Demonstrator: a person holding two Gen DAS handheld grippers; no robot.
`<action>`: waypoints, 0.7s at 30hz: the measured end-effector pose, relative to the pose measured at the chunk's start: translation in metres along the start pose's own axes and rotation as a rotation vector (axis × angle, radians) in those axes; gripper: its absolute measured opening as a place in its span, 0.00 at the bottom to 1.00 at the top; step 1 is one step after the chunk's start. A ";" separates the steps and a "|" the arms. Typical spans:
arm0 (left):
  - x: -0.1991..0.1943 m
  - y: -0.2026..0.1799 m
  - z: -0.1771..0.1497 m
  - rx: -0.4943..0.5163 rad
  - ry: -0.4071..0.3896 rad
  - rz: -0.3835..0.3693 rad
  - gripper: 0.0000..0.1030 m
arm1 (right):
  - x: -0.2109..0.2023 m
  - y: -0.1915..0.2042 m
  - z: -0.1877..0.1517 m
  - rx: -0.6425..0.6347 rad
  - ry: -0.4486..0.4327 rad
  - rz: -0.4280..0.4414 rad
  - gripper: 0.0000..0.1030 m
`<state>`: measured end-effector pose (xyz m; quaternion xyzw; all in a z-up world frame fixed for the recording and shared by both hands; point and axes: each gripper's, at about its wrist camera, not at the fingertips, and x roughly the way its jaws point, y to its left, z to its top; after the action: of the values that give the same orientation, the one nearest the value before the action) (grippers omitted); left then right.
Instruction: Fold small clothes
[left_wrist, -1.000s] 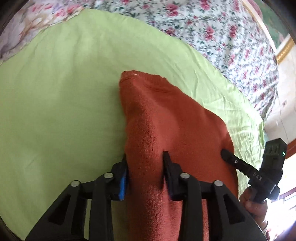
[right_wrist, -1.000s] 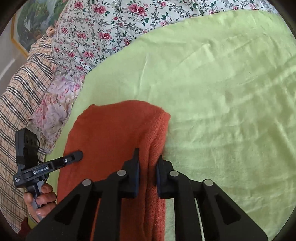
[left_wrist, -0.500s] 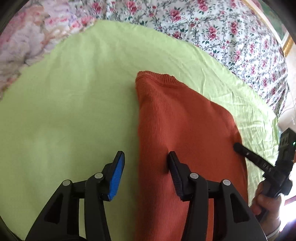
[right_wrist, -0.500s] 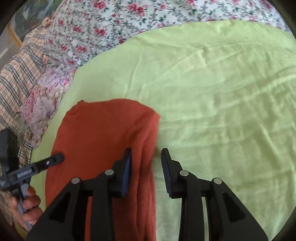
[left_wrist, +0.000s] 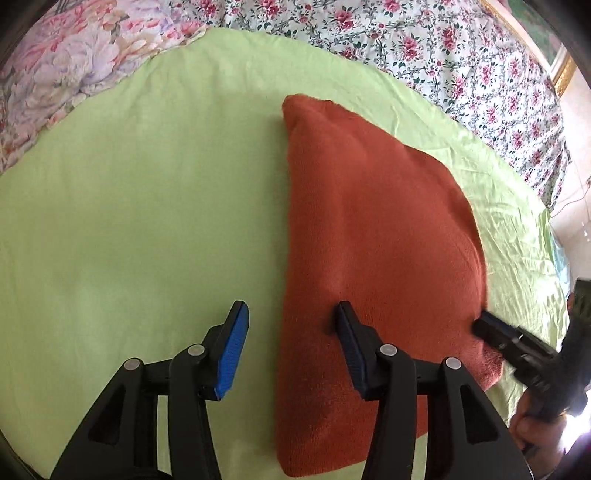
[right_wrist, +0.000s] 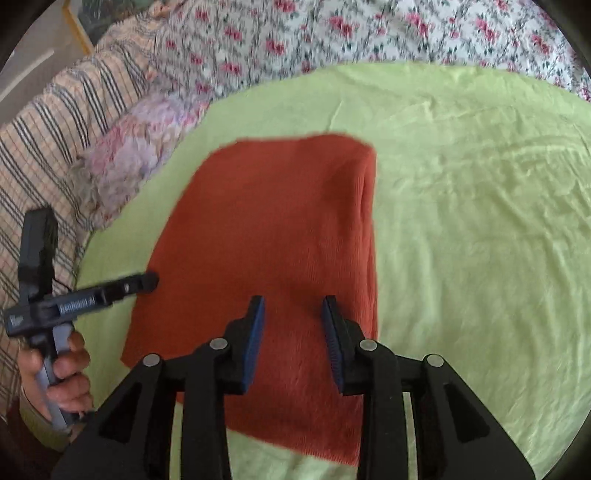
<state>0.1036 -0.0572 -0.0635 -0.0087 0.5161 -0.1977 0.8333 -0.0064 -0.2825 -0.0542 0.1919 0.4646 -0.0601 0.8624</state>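
Note:
A rust-orange knitted garment (left_wrist: 369, 221) (right_wrist: 277, 221) lies folded and flat on a lime-green sheet (left_wrist: 129, 221) (right_wrist: 461, 221). My left gripper (left_wrist: 291, 314) hovers over the garment's left edge with its jaws opening. One blue pad (left_wrist: 232, 350) is over the sheet and the other finger is over the knit, and nothing is pinched. My right gripper (right_wrist: 293, 306) stands open above the near part of the garment, empty. Each wrist view also shows the other gripper at the garment's side: the right gripper (left_wrist: 509, 339), and the left gripper (right_wrist: 92, 295) with a hand (right_wrist: 59, 373) on its grip.
A rose-print bedspread (left_wrist: 443, 48) (right_wrist: 332, 33) surrounds the green sheet. A pink floral pillow (right_wrist: 125, 162) and a striped plaid blanket (right_wrist: 55, 122) lie to the left in the right wrist view. A gilt picture frame (left_wrist: 561, 70) hangs at the far right.
Both grippers were shut on the garment's folded edges a second ago. They have let go, opened and drawn back, and the garment now lies flat.

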 end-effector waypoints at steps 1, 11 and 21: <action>0.001 0.000 -0.001 0.005 -0.003 0.013 0.57 | 0.004 -0.004 -0.004 0.003 0.004 -0.010 0.31; -0.018 0.001 -0.026 0.023 -0.016 0.050 0.61 | -0.011 -0.006 -0.008 0.006 -0.006 -0.045 0.31; -0.046 -0.008 -0.060 0.046 -0.009 0.096 0.59 | -0.041 0.000 -0.027 0.049 -0.023 -0.060 0.33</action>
<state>0.0316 -0.0371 -0.0500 0.0345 0.5075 -0.1695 0.8441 -0.0506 -0.2749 -0.0344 0.1983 0.4585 -0.0994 0.8606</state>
